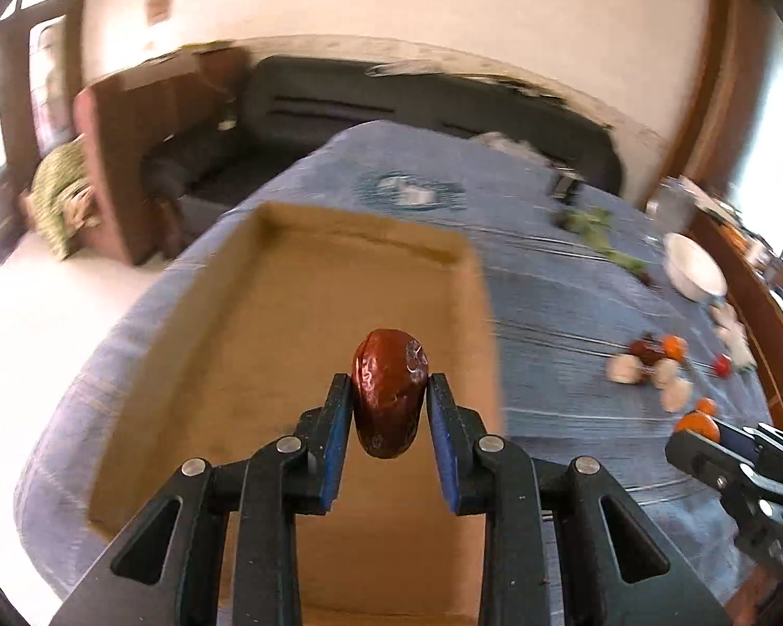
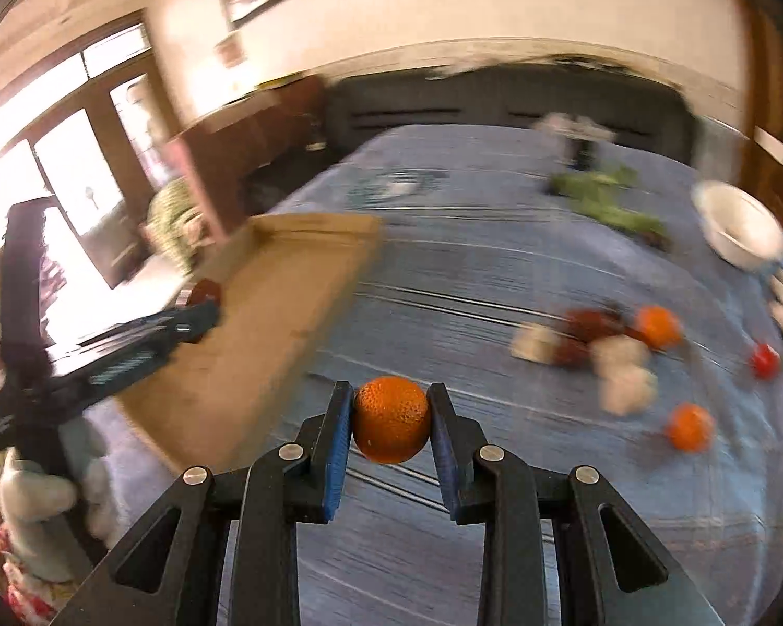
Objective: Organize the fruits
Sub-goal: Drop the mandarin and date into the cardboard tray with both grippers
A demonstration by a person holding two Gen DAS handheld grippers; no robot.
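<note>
My left gripper [image 1: 389,381] is shut on a wrinkled brown-red date [image 1: 390,396] and holds it above a shallow cardboard tray [image 1: 224,334]. My right gripper [image 2: 390,391] is shut on a small orange [image 2: 391,420] above the blue tablecloth, right of the tray [image 2: 266,313]. In the right wrist view the left gripper [image 2: 203,308] with its date [image 2: 206,290] hangs over the tray. The right gripper [image 1: 704,435] with its orange [image 1: 698,425] shows at the right edge of the left wrist view. A loose pile of oranges, dates and pale round pieces [image 2: 616,349] lies to the right.
A white bowl [image 2: 738,229] sits at the far right of the table, with green leaves [image 2: 611,203] beside it. A small red fruit [image 2: 764,360] lies near the right edge. A dark sofa [image 1: 391,99] and wooden furniture [image 1: 130,156] stand behind the table.
</note>
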